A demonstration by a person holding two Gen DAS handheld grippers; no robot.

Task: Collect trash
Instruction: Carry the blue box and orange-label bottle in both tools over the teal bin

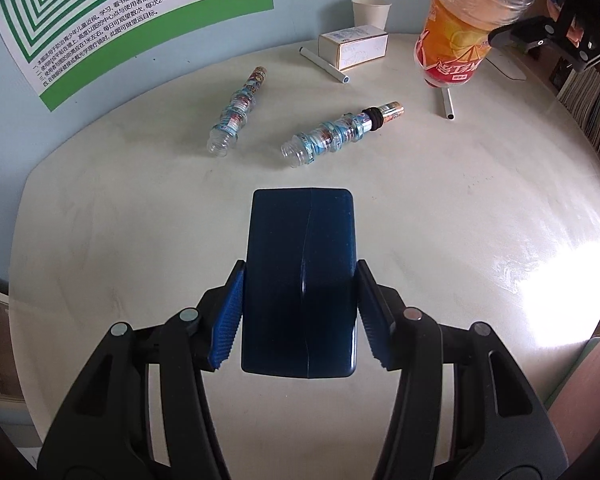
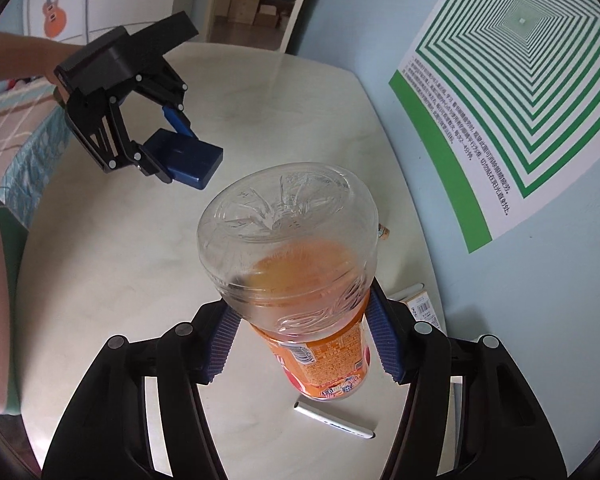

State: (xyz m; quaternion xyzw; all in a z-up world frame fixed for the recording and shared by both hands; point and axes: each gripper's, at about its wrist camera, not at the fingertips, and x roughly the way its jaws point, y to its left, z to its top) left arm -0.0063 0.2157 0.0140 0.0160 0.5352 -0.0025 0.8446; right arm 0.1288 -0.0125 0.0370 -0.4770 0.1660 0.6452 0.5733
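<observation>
My left gripper is shut on a dark blue flat box and holds it just above the white table; both show in the right wrist view, the box between the blue pads. My right gripper is shut on an empty plastic bottle with an orange label, held upside down above the table; it shows at the left wrist view's top right. Two crushed clear bottles lie on the table.
A paper cup, a small white carton and two white pens lie at the far side. A pen lies under the right gripper. A green-striped poster hangs on the blue wall. Books stand at the right.
</observation>
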